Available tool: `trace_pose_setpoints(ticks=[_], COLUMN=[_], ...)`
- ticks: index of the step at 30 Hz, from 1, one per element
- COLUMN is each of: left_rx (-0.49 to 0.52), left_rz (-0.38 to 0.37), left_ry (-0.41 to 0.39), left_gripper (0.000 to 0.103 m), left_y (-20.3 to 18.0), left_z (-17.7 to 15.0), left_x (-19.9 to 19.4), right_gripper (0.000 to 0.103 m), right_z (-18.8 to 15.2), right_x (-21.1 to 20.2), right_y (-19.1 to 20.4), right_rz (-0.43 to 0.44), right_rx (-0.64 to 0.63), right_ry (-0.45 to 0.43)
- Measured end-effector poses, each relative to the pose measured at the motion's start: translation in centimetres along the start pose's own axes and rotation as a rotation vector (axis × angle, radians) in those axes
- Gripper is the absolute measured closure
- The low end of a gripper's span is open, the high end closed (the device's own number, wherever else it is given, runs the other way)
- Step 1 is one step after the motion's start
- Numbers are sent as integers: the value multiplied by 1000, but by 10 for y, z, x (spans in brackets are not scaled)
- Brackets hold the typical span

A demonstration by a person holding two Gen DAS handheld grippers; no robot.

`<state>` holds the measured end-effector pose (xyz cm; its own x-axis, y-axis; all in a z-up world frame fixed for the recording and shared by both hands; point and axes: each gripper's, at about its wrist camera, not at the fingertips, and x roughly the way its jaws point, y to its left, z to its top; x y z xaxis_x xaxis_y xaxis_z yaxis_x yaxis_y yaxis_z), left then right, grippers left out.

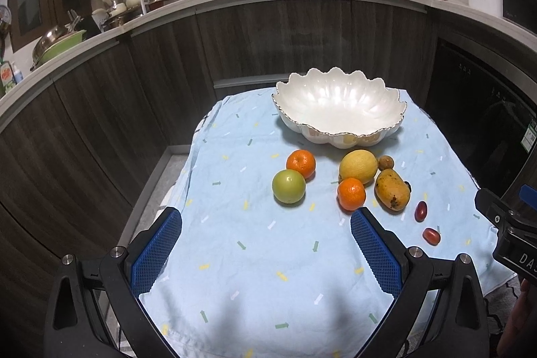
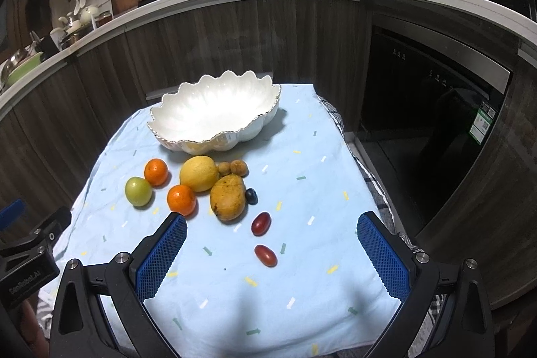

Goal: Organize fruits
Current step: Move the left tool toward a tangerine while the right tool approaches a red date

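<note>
Kitchen, blue cloth (image 2: 319, 176) on table: bowl (image 2: 214, 109) at back w/ nothing in it, fruits (image 2: 201, 187) loose in front of it, both L gripper (image 1: 266, 244) & R gripper (image 2: 272, 249) spread wide, holding nothing, hovering near edge, prob. pre-1st pick.

A pale blue cloth (image 2: 302, 156) speckled with little white, yellow and green arrows covers the worktop. On it sits a pearly white scalloped bowl (image 2: 214, 113) with a thin gold rim. The fruit: two bright orange mandarins (image 2: 181, 199), a light green apple (image 2: 138, 191), a yellow lemon (image 2: 199, 173), a mottled yellow-brown mango (image 2: 228, 197), two tan longans (image 2: 239, 167), a dark blue blueberry (image 2: 251, 196) and two deep red cherry tomatoes (image 2: 261, 223). Each tool (image 1: 265, 244) is black with blue cross-hatched pads (image 1: 156, 252). Behind, dark wood-grain cabinets (image 1: 268, 39).
</note>
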<state>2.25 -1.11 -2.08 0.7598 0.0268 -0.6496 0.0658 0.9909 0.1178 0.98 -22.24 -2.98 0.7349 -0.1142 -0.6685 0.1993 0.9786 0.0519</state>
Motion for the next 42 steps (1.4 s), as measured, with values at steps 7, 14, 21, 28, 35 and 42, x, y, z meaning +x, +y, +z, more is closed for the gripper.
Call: trace_pose_setpoints(ticks=[7,14,21,28,35,42], left_rx=[43,98,127,143,165,168], left_rz=[-32,-75,-124,-153,-188,-199], left_ry=[7,17,63,105,160,205], left_gripper=[1,4,10,13,23,27], left_y=[-9,-25,-36,-47,-62,-70], left_z=[6,11,16,20,22,27], left_x=[13,31,56,79,101,119], right_gripper=[1,12,15,21,33,49], right_z=[3,2,1,-4,-10,-17], right_x=[12,28,45,67,85,101], right_y=[0,-2,0,2,1,3], right_rz=[-3,17,11,11,19,37], right_rx=[-13,-20,-37,-41,-27,-30], right_ry=[11,46,81,148,217,293])
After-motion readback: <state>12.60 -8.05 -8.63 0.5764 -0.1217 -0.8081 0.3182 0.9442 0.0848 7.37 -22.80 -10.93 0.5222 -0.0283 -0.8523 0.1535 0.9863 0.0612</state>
